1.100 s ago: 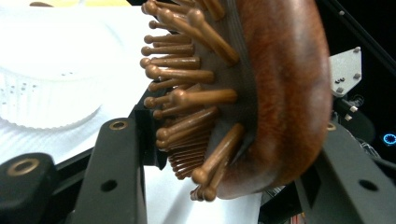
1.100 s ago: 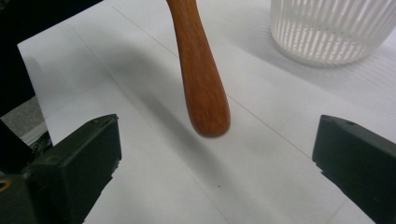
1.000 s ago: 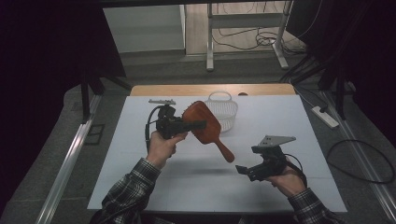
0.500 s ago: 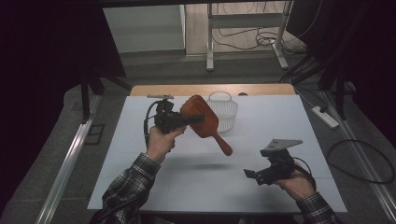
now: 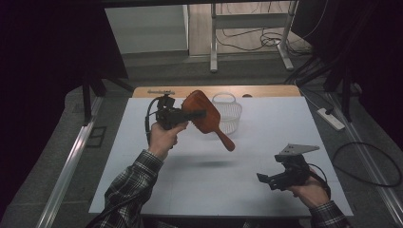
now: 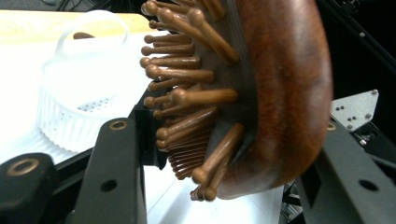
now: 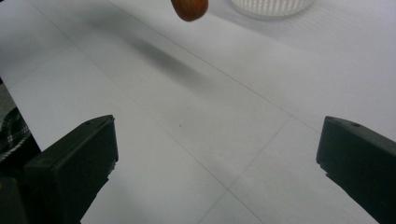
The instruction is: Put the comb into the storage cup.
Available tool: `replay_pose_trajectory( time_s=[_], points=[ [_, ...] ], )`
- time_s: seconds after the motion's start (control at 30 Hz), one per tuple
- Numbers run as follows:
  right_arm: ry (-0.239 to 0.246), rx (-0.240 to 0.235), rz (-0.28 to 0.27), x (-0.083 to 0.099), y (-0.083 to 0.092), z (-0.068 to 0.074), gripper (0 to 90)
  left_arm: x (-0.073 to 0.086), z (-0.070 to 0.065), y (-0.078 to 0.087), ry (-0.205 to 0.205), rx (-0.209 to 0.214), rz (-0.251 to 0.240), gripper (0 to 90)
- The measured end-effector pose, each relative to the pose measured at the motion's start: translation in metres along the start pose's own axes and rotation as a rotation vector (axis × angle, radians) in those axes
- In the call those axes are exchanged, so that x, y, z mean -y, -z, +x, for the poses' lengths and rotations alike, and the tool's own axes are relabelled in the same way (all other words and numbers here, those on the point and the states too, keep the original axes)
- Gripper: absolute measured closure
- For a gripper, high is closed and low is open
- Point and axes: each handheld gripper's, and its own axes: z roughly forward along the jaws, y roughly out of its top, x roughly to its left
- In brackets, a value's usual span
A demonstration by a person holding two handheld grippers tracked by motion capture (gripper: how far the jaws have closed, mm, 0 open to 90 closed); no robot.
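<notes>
Left gripper (image 5: 197, 114) raised, level, clamped on brush (image 5: 202, 112), handle pointing 4 o'clock; right gripper (image 5: 267, 179) low, jaws wide, empty.

The left tongs (image 5: 197, 115) are raised at the end of an outstretched forearm, jaws clamped and pointing toward the right tongs' side. The right tongs (image 5: 264, 179) sit lower and nearer the person, jaws spread wide and aimed toward the left tongs' side.

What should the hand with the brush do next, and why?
Probably carry the brush a little farther right and lower it into the basket. The left gripper is shut on the brush head, held up off the table just beside the white basket, while the right gripper waits open near the front edge.
</notes>
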Motion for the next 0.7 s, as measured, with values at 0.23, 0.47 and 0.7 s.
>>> replay_pose_trajectory(
  time_s=[0.23, 0.47, 0.7],
  points=[
    [-0.021, 0.022, 0.002, 0.009, 0.007, -0.003, 0.0, -0.008, 0.004, 0.003, 0.007, -0.012, -0.017, 50.9],
    [-0.037, 0.047, 0.003, 0.015, 0.016, -0.005, 0.0, -0.013, 0.007, 0.004, 0.020, -0.017, -0.034, 51.0],
    [-0.058, 0.072, 0.001, 0.023, 0.024, -0.011, 0.0, -0.022, 0.006, 0.007, 0.016, -0.028, -0.043, 51.0]
  ],
)
